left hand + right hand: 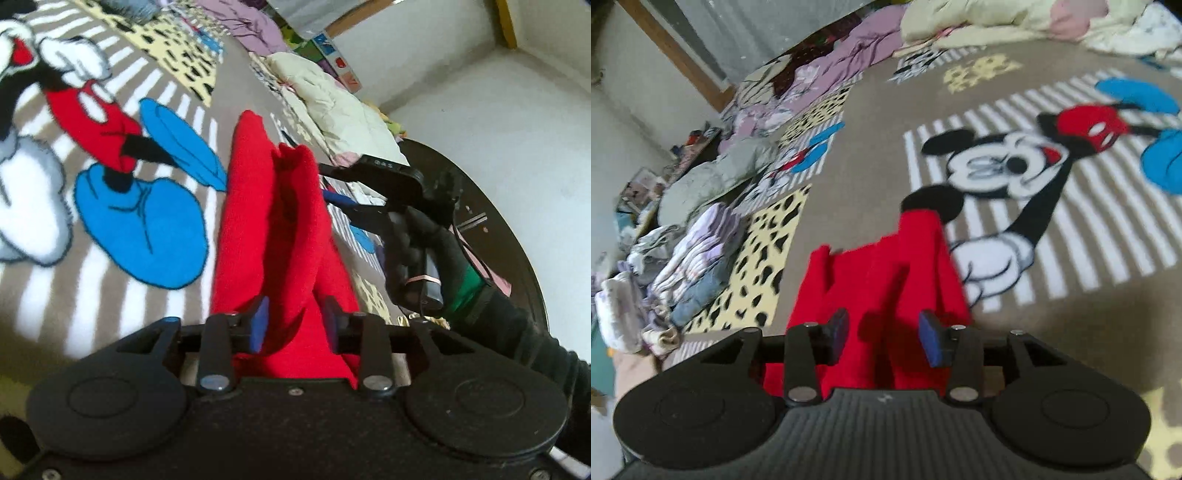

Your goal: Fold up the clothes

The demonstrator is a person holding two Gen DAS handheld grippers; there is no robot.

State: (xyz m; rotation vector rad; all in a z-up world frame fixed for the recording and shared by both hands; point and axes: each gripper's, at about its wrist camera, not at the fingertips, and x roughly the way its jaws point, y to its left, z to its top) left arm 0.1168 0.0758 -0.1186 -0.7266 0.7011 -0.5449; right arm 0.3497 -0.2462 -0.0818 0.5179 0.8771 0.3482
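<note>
A red garment [273,229] hangs bunched over a cartoon-mouse blanket [122,199]. In the left wrist view my left gripper [295,325] has its blue pads on either side of a fold of the red cloth, with the jaws apart. My right gripper [332,184] shows there too, at the garment's far upper edge, held by a black-gloved hand [413,251]. In the right wrist view the red garment [882,288] lies under and between the right gripper's [884,336] spread fingers, which are wide apart.
A stack of folded pale clothes [698,258] and a loose heap sit at the left. Lilac bedding [842,62] and a cream quilt [332,96] lie along the far edge. A white wall [498,129] rises at the right.
</note>
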